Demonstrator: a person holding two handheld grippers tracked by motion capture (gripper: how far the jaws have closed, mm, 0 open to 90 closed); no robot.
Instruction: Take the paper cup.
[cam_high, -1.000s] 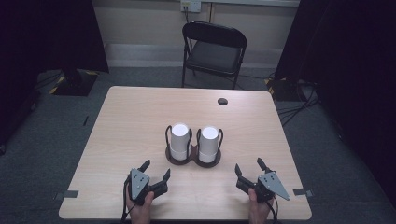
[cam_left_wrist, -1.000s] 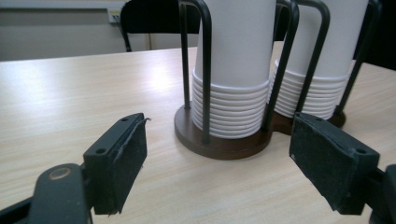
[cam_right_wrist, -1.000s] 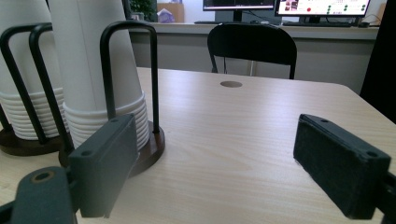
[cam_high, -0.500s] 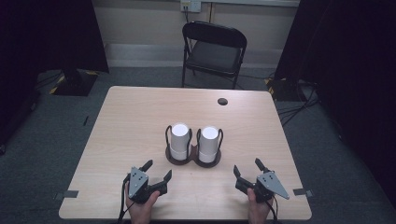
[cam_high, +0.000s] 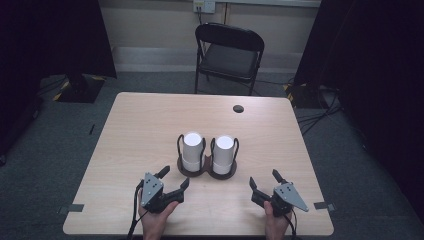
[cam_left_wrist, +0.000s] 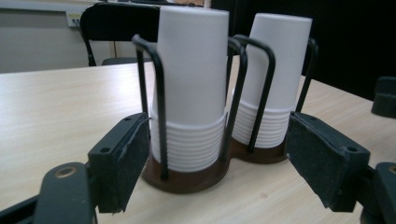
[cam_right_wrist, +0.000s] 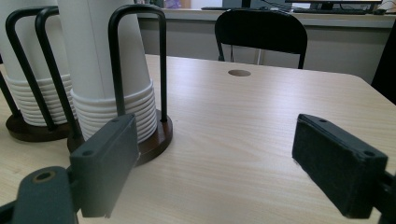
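So nothing was picked up yet; both cup stacks (cam_high: 192, 150) sat in their holder (cam_high: 207, 171) mid-table, at twelve o'clock from my grippers; left gripper (cam_high: 172, 178) had just been narrowing, empty but spread; right gripper (cam_high: 264, 179) spread wide.

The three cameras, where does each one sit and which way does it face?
High view: above the person's side of the table, facing forward and down; both hands show, with the left gripper and right gripper.
Left gripper view: rides the left gripper, low, level across the table; its fingers frame the left cup stack.
Right gripper view: rides the right gripper, facing the folding chair; its fingers rise from below.
Shared: both gripper views show the cup holder.
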